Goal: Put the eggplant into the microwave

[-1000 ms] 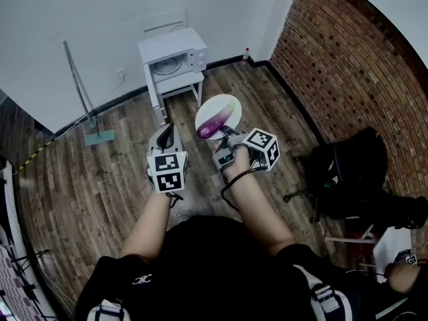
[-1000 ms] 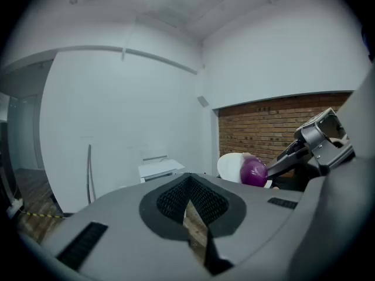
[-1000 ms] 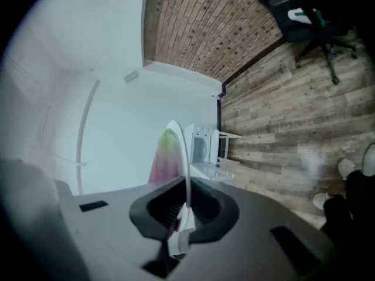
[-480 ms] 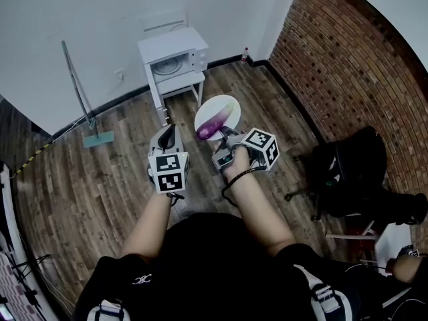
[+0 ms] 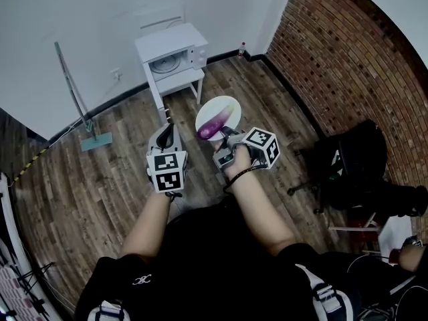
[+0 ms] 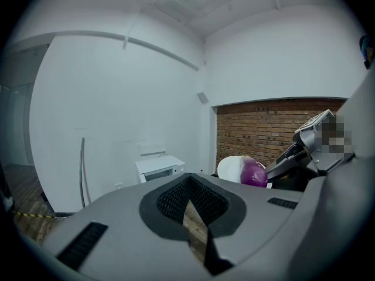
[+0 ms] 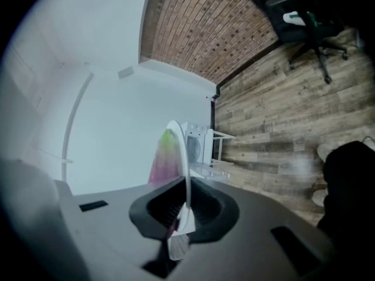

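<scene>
A purple eggplant (image 5: 211,126) lies on a round white plate (image 5: 224,107). My right gripper (image 5: 221,140) is shut on the plate's near rim and carries it above the wooden floor. In the right gripper view the plate (image 7: 179,145) stands edge-on between the jaws of the right gripper (image 7: 181,211), with the eggplant (image 7: 165,157) to its left. My left gripper (image 5: 167,130) is beside it on the left, shut and empty (image 6: 190,206). The white microwave (image 5: 171,54) sits ahead on a small white table (image 5: 182,84), well beyond both grippers.
A mop (image 5: 73,92) leans on the white wall left of the microwave. A brick wall (image 5: 348,52) runs along the right, with a black office chair (image 5: 354,172) in front of it. A small bottle (image 5: 241,47) stands in the corner.
Both grippers and the plate keep the same pose and grip. The room has slid slightly in the head view: mop and chair have shifted a little as the person moves.
</scene>
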A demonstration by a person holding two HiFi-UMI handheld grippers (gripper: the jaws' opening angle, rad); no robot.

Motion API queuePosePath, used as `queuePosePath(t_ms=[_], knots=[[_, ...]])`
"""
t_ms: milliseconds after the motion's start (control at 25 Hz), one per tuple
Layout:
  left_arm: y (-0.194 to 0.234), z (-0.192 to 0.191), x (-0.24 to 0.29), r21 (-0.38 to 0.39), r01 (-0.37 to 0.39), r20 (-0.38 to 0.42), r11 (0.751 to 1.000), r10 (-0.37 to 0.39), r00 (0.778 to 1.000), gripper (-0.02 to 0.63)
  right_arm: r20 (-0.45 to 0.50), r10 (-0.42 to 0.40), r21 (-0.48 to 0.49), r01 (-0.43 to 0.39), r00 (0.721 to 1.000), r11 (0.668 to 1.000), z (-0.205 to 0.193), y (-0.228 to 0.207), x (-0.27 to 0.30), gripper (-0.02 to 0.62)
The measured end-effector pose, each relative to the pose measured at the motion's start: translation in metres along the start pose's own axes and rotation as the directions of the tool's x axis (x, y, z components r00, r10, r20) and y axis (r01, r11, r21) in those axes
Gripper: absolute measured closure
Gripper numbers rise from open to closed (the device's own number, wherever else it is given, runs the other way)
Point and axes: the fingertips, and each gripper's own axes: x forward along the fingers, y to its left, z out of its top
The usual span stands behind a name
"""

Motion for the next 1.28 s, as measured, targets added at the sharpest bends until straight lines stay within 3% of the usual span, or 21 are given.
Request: queuePosePath(t_ms=[240, 600, 800, 1280], knots=[[-0.014, 0.008, 0.041, -0.002, 0.040, 0.023, 0.999, -0.040, 0.999, 0.607, -0.037, -0.011, 0.011, 0.011, 0.999, 1.000, 0.034, -0.003, 0.039, 0.569], [-0.036, 0.047, 0.137, -0.061, -0.072, 0.032, 0.996, 0.074, 0.997, 0.607, -0.144, -0.013, -0.045, 0.007, 0.989, 0.999, 0.132, 0.027, 0.112, 0.569], [-0.051, 0.054, 0.177, -0.047, -0.164, 0.015, 0.985, 0.165, 0.986, 0.607, -0.205, -0.019, -0.069, 0.005, 0.979, 0.998, 0.175, 0.036, 0.138, 0.569], [-0.048, 0.042, 0.225, -0.099, -0.246, -0.058, 0.964, 0.242, 0.969, 0.607, -0.301, -0.056, -0.084, 0.032, 0.952, 0.996, 0.200, 0.030, 0.190, 0.569]])
